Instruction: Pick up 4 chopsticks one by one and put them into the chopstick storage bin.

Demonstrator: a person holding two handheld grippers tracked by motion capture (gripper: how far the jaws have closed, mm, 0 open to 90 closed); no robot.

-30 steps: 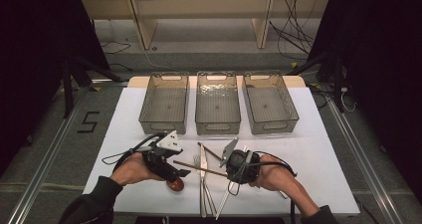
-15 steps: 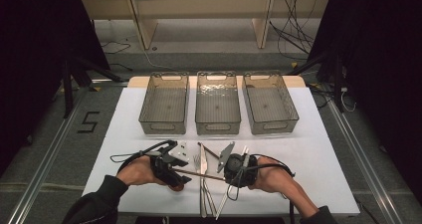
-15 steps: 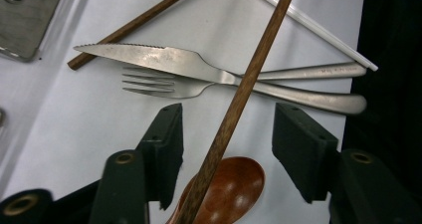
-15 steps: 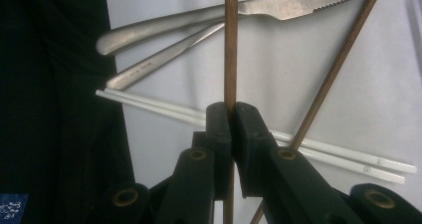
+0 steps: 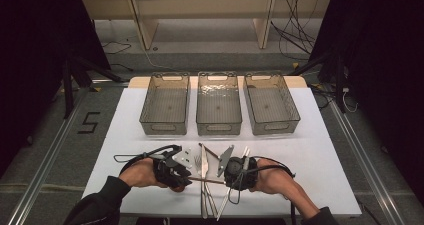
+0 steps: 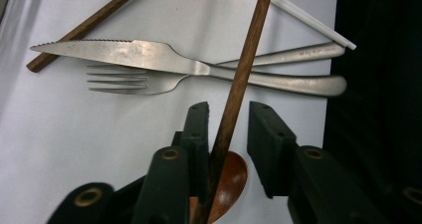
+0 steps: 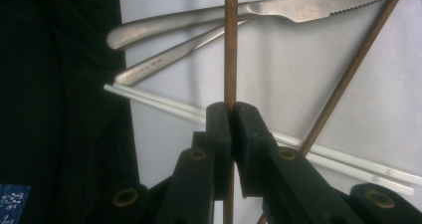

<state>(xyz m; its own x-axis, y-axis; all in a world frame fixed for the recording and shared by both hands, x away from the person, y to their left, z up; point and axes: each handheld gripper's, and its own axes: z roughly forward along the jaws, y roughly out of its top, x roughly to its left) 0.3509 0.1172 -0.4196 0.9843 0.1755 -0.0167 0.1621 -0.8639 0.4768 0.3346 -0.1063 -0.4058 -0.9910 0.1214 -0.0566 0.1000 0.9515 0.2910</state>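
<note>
Wooden spoon [image 6: 234, 104]: its long brown handle runs level above the near part of the white table [image 5: 320, 150], bridging the two grippers, and its reddish bowl shows under the left gripper's jaws in the left gripper view. Taking the table as the landmark, three clear bins [image 5: 218, 104] stand side by side across its far half, well apart from the spoon, and everything else lies at its near edge.

Left gripper [image 5: 186, 174], at the near left of the table, has just been closing its jaws. In the left gripper view the handle passes between them, resting against one pad, while the other pad stands off with a gap, so there is no full grip.

Right gripper [image 5: 231, 177], at the near middle of the table, has its jaws pinched tight on the spoon handle; in the right gripper view [image 7: 230, 115] the two pads meet on the thin shaft.

On the table beneath the spoon lie a steel knife [image 6: 149, 57] with a serrated blade and a fork [image 6: 144, 82] just beside it, their handles crossing. A white chopstick pair [image 7: 318, 157] lies aslant near the table's front edge, and a brown chopstick [image 7: 358, 64] crosses over it. The spoon handle passes over the knife and fork without clearly touching them.
</note>
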